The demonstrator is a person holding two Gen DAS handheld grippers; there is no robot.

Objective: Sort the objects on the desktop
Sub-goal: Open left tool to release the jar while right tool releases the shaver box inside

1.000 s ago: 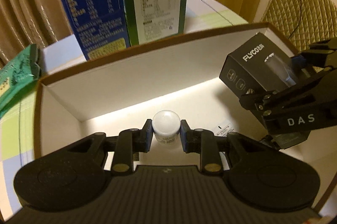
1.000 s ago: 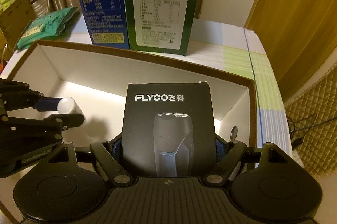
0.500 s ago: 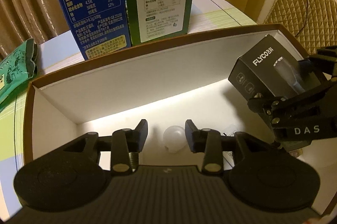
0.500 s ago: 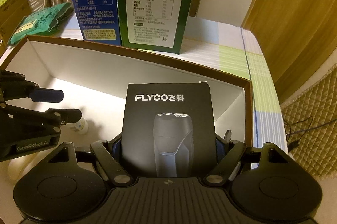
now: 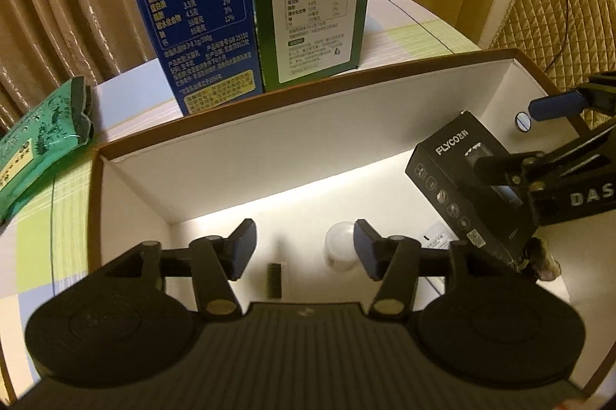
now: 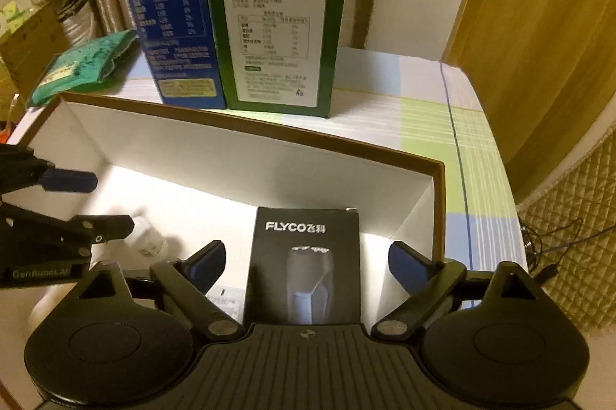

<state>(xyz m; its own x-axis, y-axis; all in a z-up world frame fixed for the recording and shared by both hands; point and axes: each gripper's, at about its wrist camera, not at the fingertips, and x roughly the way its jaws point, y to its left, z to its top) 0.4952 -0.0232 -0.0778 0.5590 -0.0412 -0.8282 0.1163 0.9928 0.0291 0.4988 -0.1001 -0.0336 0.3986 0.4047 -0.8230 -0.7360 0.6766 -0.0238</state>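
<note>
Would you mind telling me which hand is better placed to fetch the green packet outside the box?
Probably the left: its open tongs sit at the box end nearest the green foil packet.

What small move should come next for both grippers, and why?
Probably lift both out of the tray. The left gripper is open beside the white bottle, and the right gripper is open around the FLYCO box; both items seem to be in the tray.

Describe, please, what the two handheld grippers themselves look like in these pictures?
Both are matte black. The left gripper and right gripper each have a ribbed grey-black body, two round housings, angular linkage arms with brass-coloured pivot pins, and dark blue finger pads. Seen from the side, one carries white "DAS" lettering, the other "GenRobot.AI". No cables or sleeves show.
</note>
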